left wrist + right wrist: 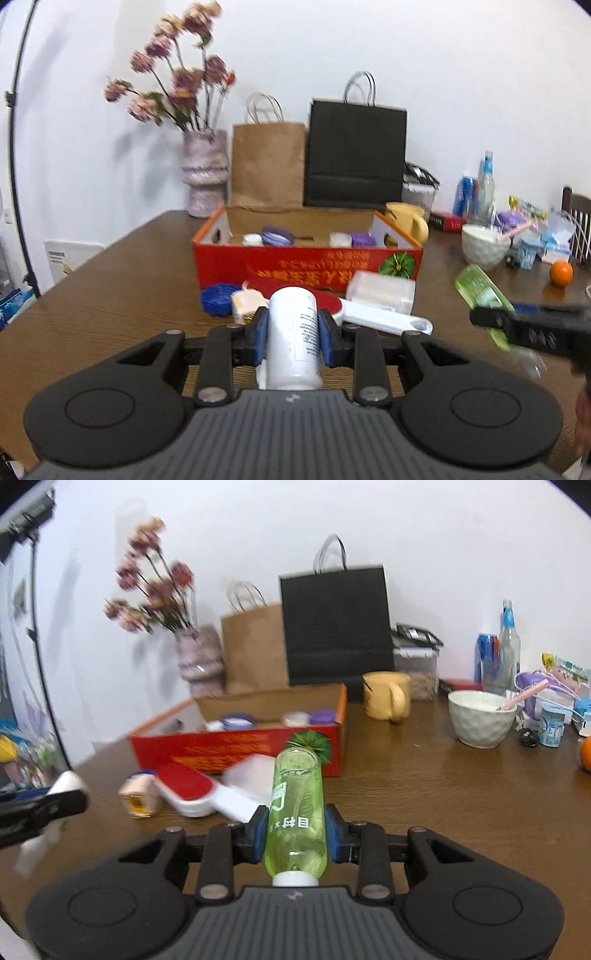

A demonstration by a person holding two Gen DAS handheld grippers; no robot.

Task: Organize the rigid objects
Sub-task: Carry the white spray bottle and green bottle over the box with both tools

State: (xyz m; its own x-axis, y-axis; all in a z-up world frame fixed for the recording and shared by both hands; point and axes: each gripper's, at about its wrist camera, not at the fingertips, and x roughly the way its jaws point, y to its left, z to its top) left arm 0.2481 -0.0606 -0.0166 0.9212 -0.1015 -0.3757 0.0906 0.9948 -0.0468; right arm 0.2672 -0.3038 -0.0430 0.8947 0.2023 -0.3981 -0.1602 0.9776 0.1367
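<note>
My left gripper (293,338) is shut on a white bottle (293,332) held above the wooden table (110,295), pointing at the red cardboard box (306,264). My right gripper (295,830) is shut on a green transparent bottle (297,805); that bottle also shows in the left wrist view (480,291). The red box (236,749) holds several jars and lids. In front of it lie a red-and-white lint brush (369,314), a clear plastic case (380,290), a blue round object (218,299) and a small beige item (138,797).
A flower vase (205,173), a brown paper bag (267,166) and a black bag (356,155) stand behind the box. A yellow mug (388,696), white bowl (480,718), bottles, packets and an orange (560,273) crowd the right side.
</note>
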